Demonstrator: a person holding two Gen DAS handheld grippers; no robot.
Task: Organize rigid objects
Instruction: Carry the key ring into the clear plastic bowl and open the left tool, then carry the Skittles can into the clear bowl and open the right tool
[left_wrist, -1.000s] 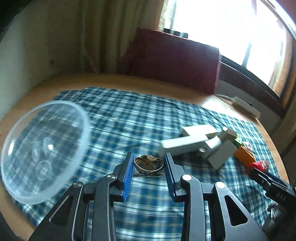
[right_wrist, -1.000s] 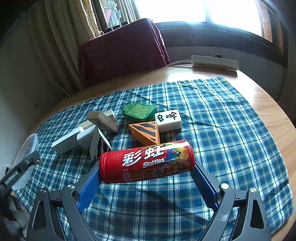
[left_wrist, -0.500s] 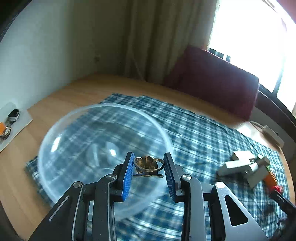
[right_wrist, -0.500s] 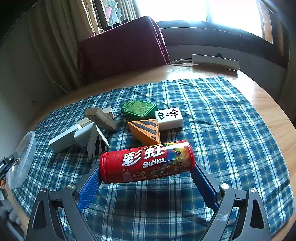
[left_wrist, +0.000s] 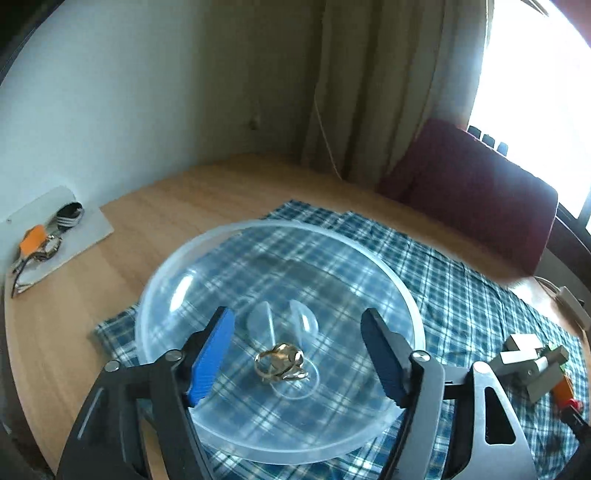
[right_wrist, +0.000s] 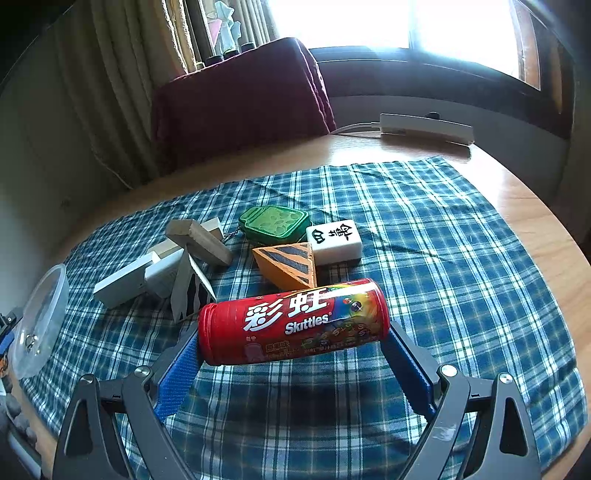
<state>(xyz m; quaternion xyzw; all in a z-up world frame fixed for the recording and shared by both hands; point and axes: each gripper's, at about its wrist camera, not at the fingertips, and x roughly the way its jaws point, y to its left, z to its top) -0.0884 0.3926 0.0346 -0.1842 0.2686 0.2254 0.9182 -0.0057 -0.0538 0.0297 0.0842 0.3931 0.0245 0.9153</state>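
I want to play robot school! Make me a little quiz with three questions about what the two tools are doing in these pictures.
1. True or false: the left tool is open, with the ring lying in the bowl.
2. What does the right tool hold? A) the mahjong tile B) the Skittles can C) the green case
3. Fill in: the orange wedge lies on the blue checked ____.

Key: 1 true; 2 B; 3 cloth.
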